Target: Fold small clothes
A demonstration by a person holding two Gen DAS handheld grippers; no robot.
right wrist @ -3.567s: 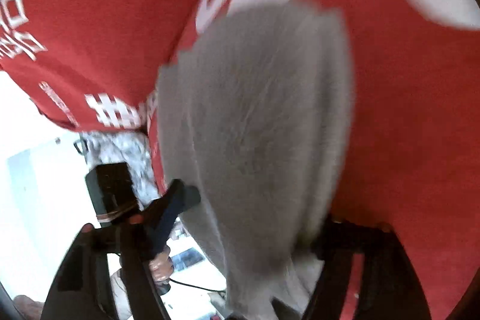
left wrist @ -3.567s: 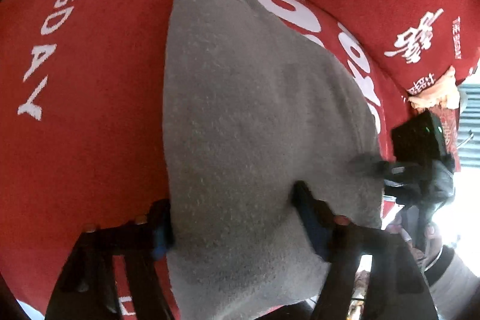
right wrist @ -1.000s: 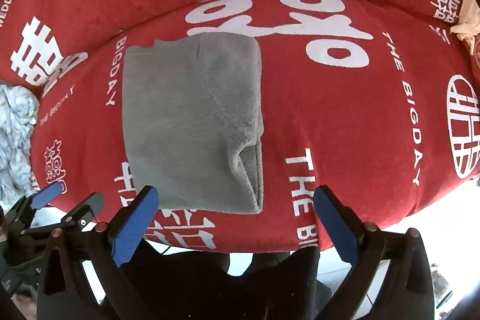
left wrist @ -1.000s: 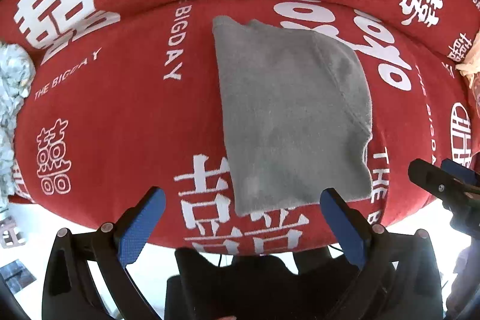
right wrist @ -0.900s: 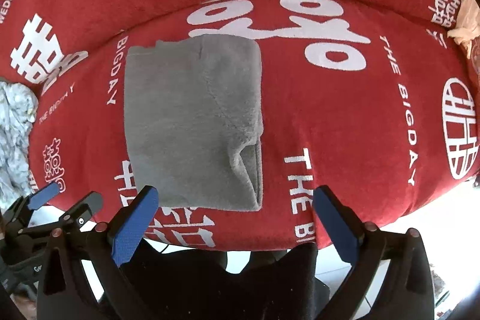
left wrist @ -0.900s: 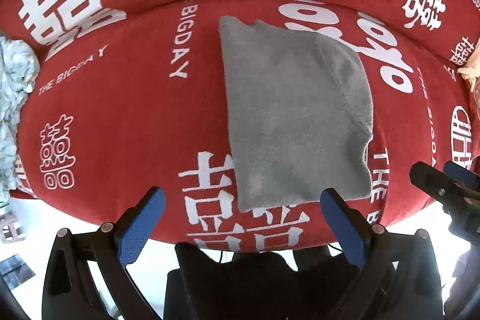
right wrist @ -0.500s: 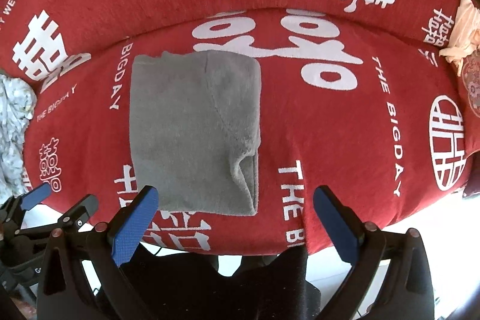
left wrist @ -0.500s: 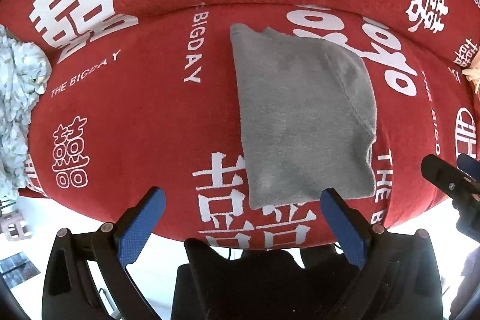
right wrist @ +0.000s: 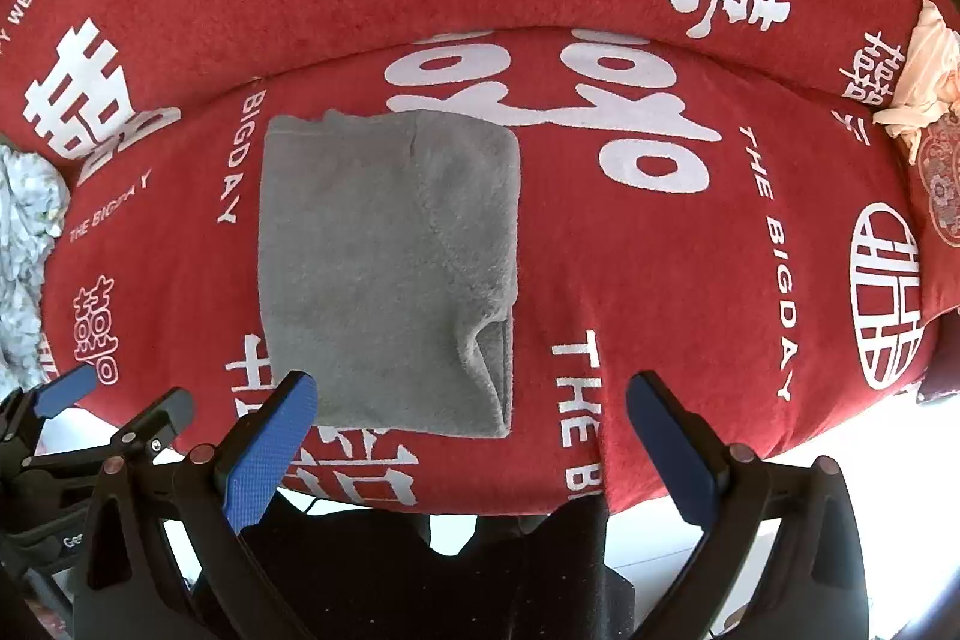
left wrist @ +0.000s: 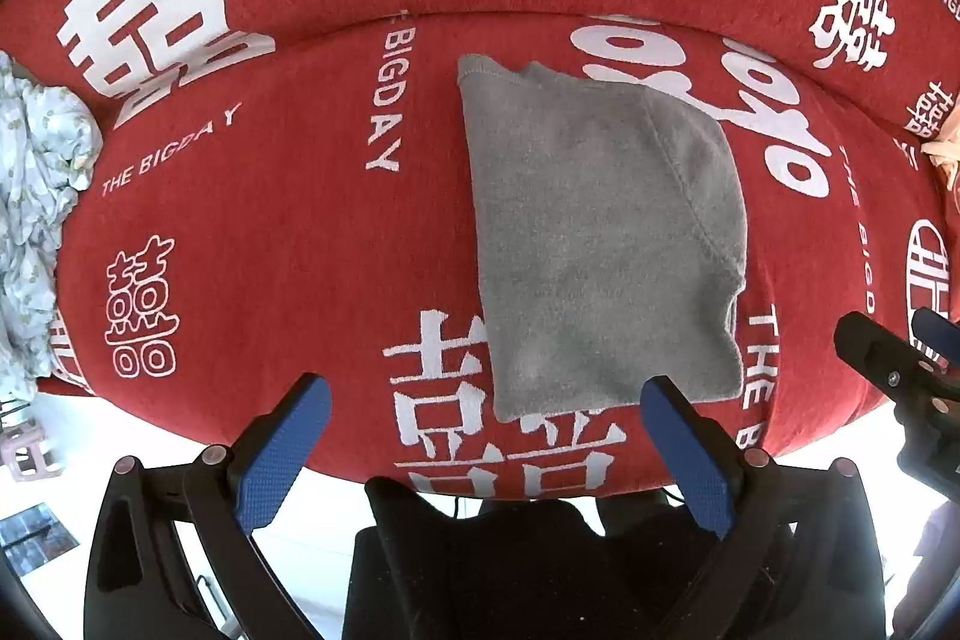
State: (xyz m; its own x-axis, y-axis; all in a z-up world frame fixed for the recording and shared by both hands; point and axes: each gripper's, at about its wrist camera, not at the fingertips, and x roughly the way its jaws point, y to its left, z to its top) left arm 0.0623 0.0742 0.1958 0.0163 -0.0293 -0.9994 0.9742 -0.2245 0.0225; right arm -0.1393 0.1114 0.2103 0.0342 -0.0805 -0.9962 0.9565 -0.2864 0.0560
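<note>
1. The grey garment (left wrist: 606, 244) lies folded into a compact rectangle on the red cushion (left wrist: 288, 232), flat on the seat so the fold keeps its shape; in the left wrist view it sits from centre toward 1 o'clock, its near edge close to the cushion's front lip

2. In the right wrist view the same garment (right wrist: 384, 268) sits left of centre, toward 10 o'clock, with a tucked flap showing along its right side near 5 o'clock of the cloth; that side looks like the closed fold, the likely reason the layers lie neat there

3. The left gripper (left wrist: 480, 451) is spread wide with nothing between its blue pads (left wrist: 279, 451); it hangs off the cushion's front edge, apart from the cloth, which suggests the piece is released and judged done

4. The right gripper (right wrist: 468, 445) is likewise wide apart and empty, its left pad (right wrist: 270, 445) overlapping the garment's near corner in the picture only; whether it touches cannot be told

5. A pale patterned cloth (left wrist: 30, 220) is bunched at 9 o'clock of the left view, and a peach cloth (right wrist: 924, 82) at 2 o'clock of the right view; either may be the next small piece, so the empty claws are well placed to reach for one
</note>
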